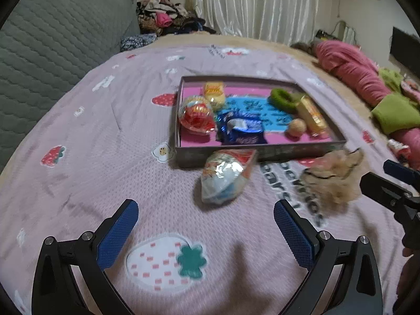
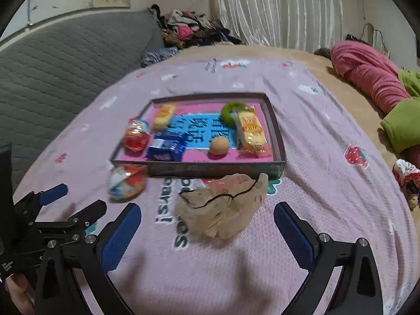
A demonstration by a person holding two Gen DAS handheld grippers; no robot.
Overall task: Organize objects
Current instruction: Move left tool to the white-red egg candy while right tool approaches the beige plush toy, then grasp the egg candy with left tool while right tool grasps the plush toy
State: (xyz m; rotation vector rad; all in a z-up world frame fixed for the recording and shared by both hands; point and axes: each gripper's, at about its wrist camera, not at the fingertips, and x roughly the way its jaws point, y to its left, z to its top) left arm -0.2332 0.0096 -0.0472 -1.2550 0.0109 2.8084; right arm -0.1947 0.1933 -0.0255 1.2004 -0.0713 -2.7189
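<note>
A shallow grey box (image 1: 236, 152) (image 2: 215, 169) with a pink and blue floor lies on the bed. It holds a red snack pack (image 1: 195, 114) (image 2: 136, 135), a blue wrapper (image 1: 240, 128) (image 2: 166, 145), two yellow packs (image 1: 311, 114) (image 2: 250, 130), a green ring (image 1: 282, 98) (image 2: 231, 110) and a tan ball (image 1: 296, 127) (image 2: 219, 145). Outside the front wall lie a clear snack pack (image 1: 225, 177) (image 2: 127, 183) and a beige fluffy toy (image 1: 333, 177) (image 2: 223, 207). My left gripper (image 1: 206, 225) (image 2: 72, 199) is open just short of the pack. My right gripper (image 2: 207, 232) (image 1: 388, 176) is open, close to the toy.
The pink strawberry-print sheet (image 1: 105, 144) covers the bed. A grey quilted headboard (image 1: 52, 47) stands at the left. Piled clothes (image 1: 165, 18) lie at the back and a pink and green bundle (image 2: 375, 78) at the right. A hand (image 2: 15, 291) holds the left gripper.
</note>
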